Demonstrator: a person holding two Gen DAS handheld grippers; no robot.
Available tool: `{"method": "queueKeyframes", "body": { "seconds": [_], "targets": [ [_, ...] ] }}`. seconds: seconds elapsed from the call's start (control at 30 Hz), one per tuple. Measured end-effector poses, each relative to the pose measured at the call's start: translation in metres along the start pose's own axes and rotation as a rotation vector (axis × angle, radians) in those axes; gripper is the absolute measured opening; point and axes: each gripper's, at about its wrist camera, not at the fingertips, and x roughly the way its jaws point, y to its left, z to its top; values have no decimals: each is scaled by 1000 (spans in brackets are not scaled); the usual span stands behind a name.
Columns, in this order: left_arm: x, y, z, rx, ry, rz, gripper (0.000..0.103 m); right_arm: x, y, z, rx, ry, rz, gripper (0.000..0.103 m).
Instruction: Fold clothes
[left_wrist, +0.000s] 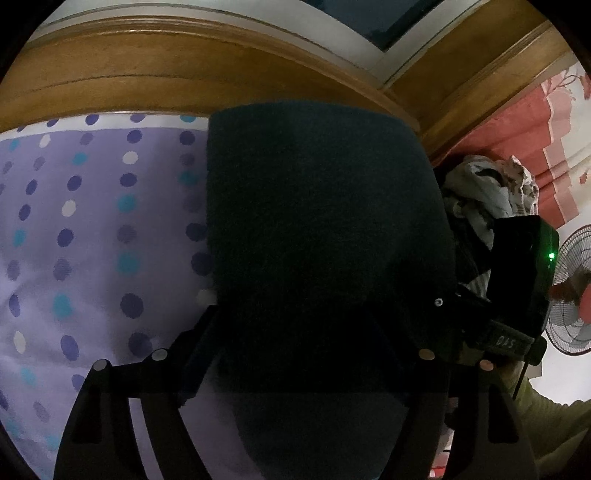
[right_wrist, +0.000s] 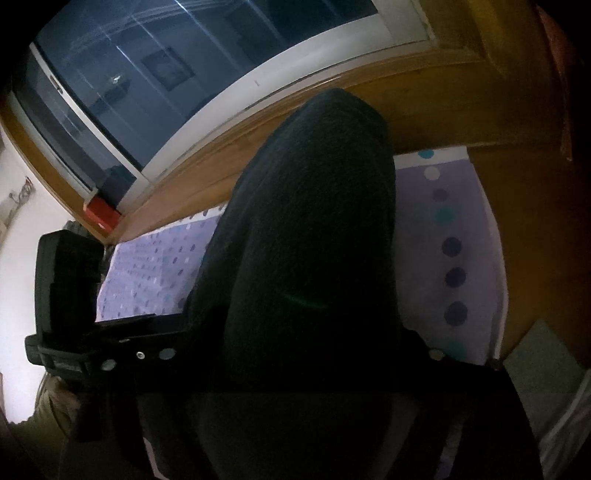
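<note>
The dark garment (left_wrist: 325, 236) fills the centre of the left wrist view and the dark garment (right_wrist: 314, 240) does the same in the right wrist view, rising from the bottom of each frame over the dotted lilac bedsheet (left_wrist: 92, 229); each claw seems to be gripping an edge of it, yet the cloth drapes over the fingers, so whether the left gripper (left_wrist: 306, 369) and the right gripper (right_wrist: 295, 369) are truly clenched on it I cannot tell; the step in hand looks like carrying a held edge across to make a fold, and to do it well both claws should travel level and together, keep the cloth taut between them, and lay the edge down squarely on the sheet before letting go; around it, a wooden bed frame (left_wrist: 184, 74) curves across the top of the left view, a heap of other clothes (left_wrist: 487, 192) sits at centre right, a fan (left_wrist: 572, 295) at the right edge, and a dark window (right_wrist: 147, 74) at the upper left of the right view; the heap lies close beside the garment and could snag the fold.
</note>
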Motion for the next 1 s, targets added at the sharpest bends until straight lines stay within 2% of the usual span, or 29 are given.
{"method": "queueKeyframes", "body": {
  "seconds": [0.03,0.1,0.17,0.4,0.57,0.7,1.0],
  "targets": [
    [-1,0,1,-2,-5,-12,68,-1,-1,-1,4,-6,9,71],
    [-3,-2,0,-3,-17,-26,63,-4,0,-3,7,-18,23,64],
    [-6,-7,-2,7,-28,-26,56,-6,2,-4,4,-29,30,61],
    [-32,-29,-7,42,-77,-29,51,-21,22,-3,-16,-58,64,59],
    [-69,-25,-18,33,-127,-38,51,-31,53,-5,-50,-63,113,59],
    [-101,-17,-31,9,-175,-27,51,-31,91,-10,-93,-57,150,59],
    [-195,50,-68,-45,-262,15,51,2,210,-30,-195,-16,225,59]
  ]
}}
